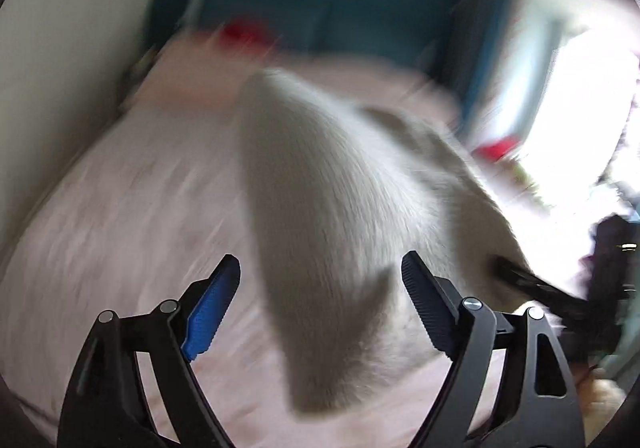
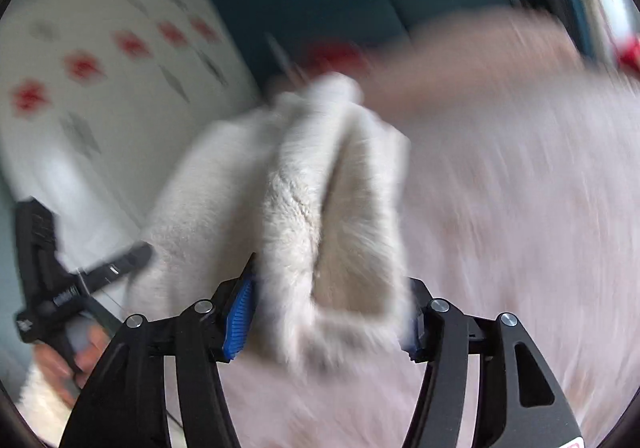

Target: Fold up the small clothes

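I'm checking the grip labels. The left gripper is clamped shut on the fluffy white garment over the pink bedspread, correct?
Not quite. In the left wrist view the left gripper stands open, its pads clear of the fluffy white garment hanging between them. The pink bedspread beneath is right.

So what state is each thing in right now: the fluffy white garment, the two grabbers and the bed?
Fluffy white garment: bunched and folded over itself, lifted above the bed, blurred.
Left gripper: open, pads clear of the cloth that hangs between them.
Right gripper: garment bunched between its pads; too blurred to tell whether they press on it.
Pink bed cover: spread flat under the garment.
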The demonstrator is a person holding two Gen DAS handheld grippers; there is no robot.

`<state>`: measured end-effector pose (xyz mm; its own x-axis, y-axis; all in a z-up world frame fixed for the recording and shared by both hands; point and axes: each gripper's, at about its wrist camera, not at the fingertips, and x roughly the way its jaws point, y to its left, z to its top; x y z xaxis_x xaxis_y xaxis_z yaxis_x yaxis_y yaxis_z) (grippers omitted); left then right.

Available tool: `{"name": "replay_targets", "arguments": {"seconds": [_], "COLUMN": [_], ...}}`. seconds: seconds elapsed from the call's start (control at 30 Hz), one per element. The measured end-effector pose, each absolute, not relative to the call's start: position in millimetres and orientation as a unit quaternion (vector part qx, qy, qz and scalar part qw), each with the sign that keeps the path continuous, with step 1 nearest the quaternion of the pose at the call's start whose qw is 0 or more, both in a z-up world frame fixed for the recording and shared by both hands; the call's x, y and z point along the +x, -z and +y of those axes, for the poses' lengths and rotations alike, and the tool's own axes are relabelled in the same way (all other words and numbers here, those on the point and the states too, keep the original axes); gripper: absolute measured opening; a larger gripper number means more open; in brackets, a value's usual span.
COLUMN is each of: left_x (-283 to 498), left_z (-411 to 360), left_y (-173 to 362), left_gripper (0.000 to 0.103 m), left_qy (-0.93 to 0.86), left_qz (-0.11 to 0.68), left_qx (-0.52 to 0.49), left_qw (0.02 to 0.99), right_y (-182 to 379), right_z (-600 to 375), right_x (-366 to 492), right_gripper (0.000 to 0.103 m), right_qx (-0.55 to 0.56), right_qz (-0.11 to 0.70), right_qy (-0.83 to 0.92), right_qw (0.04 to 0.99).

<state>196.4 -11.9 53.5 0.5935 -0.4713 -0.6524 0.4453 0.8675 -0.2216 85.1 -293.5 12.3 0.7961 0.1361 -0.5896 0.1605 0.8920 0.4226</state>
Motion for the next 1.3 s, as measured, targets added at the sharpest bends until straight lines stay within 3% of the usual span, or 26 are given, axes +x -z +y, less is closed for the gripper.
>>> {"name": "replay_targets", "arguments": {"seconds": [0.03,0.07,0.17,0.2,0.23,0.3,0.37,0.5,0.57,0.63,0.67,0.8,0.9,1.0,1.07,1.13,1.23,1.3], "left_x": [204.0,208.0,198.2,195.9,194.6,198.4,202.3,225.0,232.0,239.4,243.7,250.4,253.9,238.8,226.3,212.9,201.7,207.4], "left_z": [-4.0,7.3,38.4,41.5,41.7,34.7,23.6,-3.2,-13.9,-17.2,-15.9,2.5,2.7,-5.1,-7.3,-9.6,-25.4,-41.8], "left_y": [-20.2,8.0,45.9,44.8,41.9,34.6,39.6,74.6,93.7,100.6,91.9,63.6,87.4,90.3,70.8,46.9,29.7,43.3], "left_gripper": [0.071,0.066,0.067,0.067,0.072,0.085,0.093,0.09,0.053,0.041,0.034,0.033,0.041,0.048,0.047,0.047,0.047,0.047], "left_qy": [0.229,0.211,0.178,0.184,0.195,0.215,0.236,0.222,0.231,0.234,0.244,0.258,0.239,0.226,0.217,0.209,0.197,0.185], "left_qz": [0.408,0.434,0.458,0.458,0.457,0.455,0.46,0.504,0.526,0.536,0.536,0.521,0.55,0.53,0.511,0.477,0.444,0.456], "left_qx": [-0.015,-0.021,-0.059,-0.076,-0.095,-0.129,-0.154,-0.198,-0.218,-0.225,-0.218,-0.172,-0.133,-0.111,-0.101,-0.082,-0.044,-0.002], "left_qw": [0.884,0.875,0.869,0.866,0.863,0.854,0.842,0.811,0.789,0.779,0.779,0.795,0.789,0.81,0.826,0.85,0.873,0.87], "right_y": [21.0,45.2,58.9,54.7,46.5,37.0,46.6,78.2,100.3,103.5,98.5,66.2,97.5,93.9,68.5,29.3,10.6,36.6], "right_z": [-292.3,-290.2,-286.8,-286.1,-288.2,-294.3,-301.0,-314.5,-319.3,-314.6,-312.1,-292.8,-275.2,-274.9,-274.1,-262.0,-236.0,-227.5], "right_x": [82.4,74.6,59.8,62.2,69.0,86.1,98.5,143.2,156.7,159.3,157.7,139.3,145.2,130.5,117.0,102.2,105.6,126.6], "right_gripper": [0.035,0.034,0.035,0.04,0.054,0.073,0.077,0.077,0.05,0.037,0.035,0.033,0.049,0.05,0.051,0.032,0.014,0.012], "right_qx": [0.238,0.245,0.246,0.239,0.231,0.225,0.23,0.283,0.332,0.353,0.356,0.345,0.29,0.3,0.28,0.215,0.154,0.125], "right_qz": [0.357,0.385,0.4,0.398,0.395,0.38,0.375,0.42,0.429,0.426,0.419,0.391,0.451,0.429,0.407,0.362,0.37,0.414], "right_qy": [0.018,0.019,0.018,0.02,0.021,0.028,0.029,0.036,0.007,-0.001,-0.009,-0.049,-0.022,-0.002,0.032,0.047,0.024,0.027], "right_qw": [0.903,0.89,0.883,0.885,0.889,0.897,0.897,0.862,0.84,0.833,0.835,0.852,0.844,0.852,0.869,0.906,0.916,0.901]}}
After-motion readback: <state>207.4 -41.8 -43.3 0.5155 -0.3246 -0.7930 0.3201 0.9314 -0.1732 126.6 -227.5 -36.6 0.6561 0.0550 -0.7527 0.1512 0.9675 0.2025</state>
